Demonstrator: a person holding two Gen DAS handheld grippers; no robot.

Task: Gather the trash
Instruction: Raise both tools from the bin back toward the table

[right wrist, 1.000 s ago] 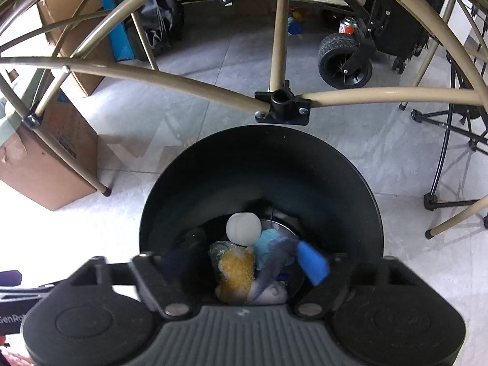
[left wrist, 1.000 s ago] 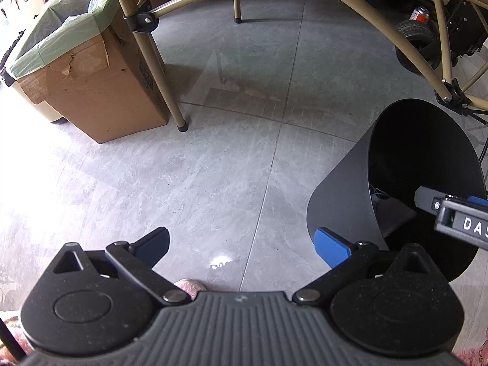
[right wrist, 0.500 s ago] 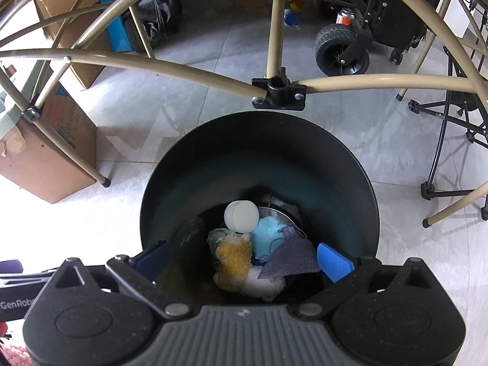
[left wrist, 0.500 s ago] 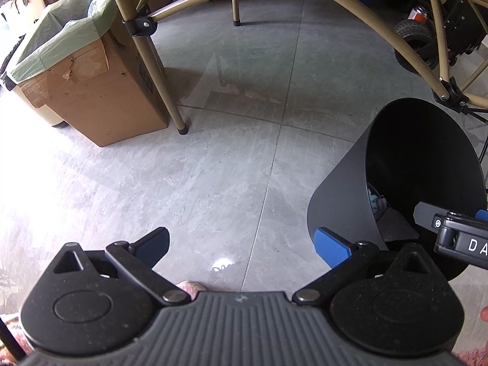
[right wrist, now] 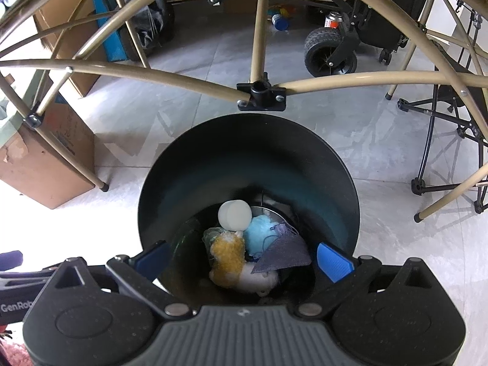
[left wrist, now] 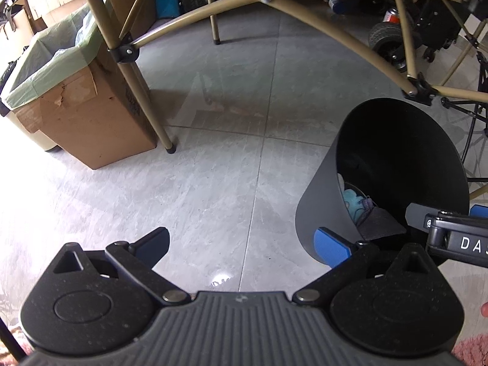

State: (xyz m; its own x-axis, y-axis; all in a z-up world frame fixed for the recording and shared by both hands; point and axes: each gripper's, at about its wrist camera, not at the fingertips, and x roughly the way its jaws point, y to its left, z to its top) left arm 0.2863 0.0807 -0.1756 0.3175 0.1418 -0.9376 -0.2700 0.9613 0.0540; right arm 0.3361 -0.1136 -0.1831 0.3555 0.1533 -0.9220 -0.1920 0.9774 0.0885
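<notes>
While both grippers hang above the grey tiled floor (left wrist: 213, 158), neither grips anything. R gripper (right wrist: 244, 256): jaws spread wide, empty, poised over mouth of the round black plastic bin (right wrist: 195, 183), blue pads either side of the rim. Trash lies at bin bottom: white round lid-like disc (right wrist: 235, 215), light-blue fluffy wad (right wrist: 259, 235), yellow fuzzy lump (right wrist: 227, 253), grey-purple cloth scrap (right wrist: 285, 253), all touching in one heap. L gripper (left wrist: 241, 241): jaws released, empty, over bare floor just left of the bin (left wrist: 323, 213). Brown cardboard box w/ green liner (left wrist: 85, 116) stands well apart at left, beside a tan metal frame leg (left wrist: 146, 91).
</notes>
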